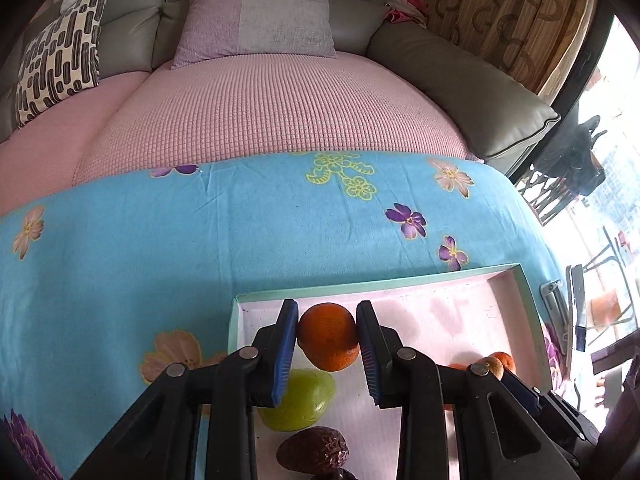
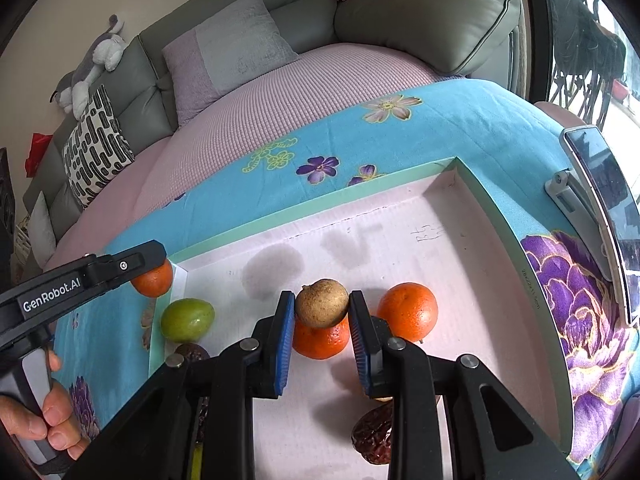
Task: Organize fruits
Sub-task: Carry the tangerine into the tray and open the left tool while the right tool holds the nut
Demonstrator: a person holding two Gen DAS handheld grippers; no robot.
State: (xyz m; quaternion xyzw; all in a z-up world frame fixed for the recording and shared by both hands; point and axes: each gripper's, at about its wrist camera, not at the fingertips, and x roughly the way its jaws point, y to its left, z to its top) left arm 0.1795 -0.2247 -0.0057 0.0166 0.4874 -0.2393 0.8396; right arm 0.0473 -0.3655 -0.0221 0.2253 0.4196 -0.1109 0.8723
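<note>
— What are the grippers built like?

— The left gripper (image 1: pixel 327 344) and the right gripper (image 2: pixel 318 336) match: black plastic arms, round silver rivets at the joints, ribbed blue pads (image 2: pixel 283 344).

— Any markings?

— "GenRobot.AI" in white along the left one's side (plus one small screw), above a grey handle.

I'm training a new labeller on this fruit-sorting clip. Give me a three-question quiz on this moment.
1. True or false: the left gripper is empty.
2. What does the right gripper hold? A) green fruit B) brown round fruit C) dried date
3. How many oranges lie loose in the tray, in the right wrist view?

Key:
1. False: it grips an orange.
2. B, the brown round fruit.
3. Two.
</note>
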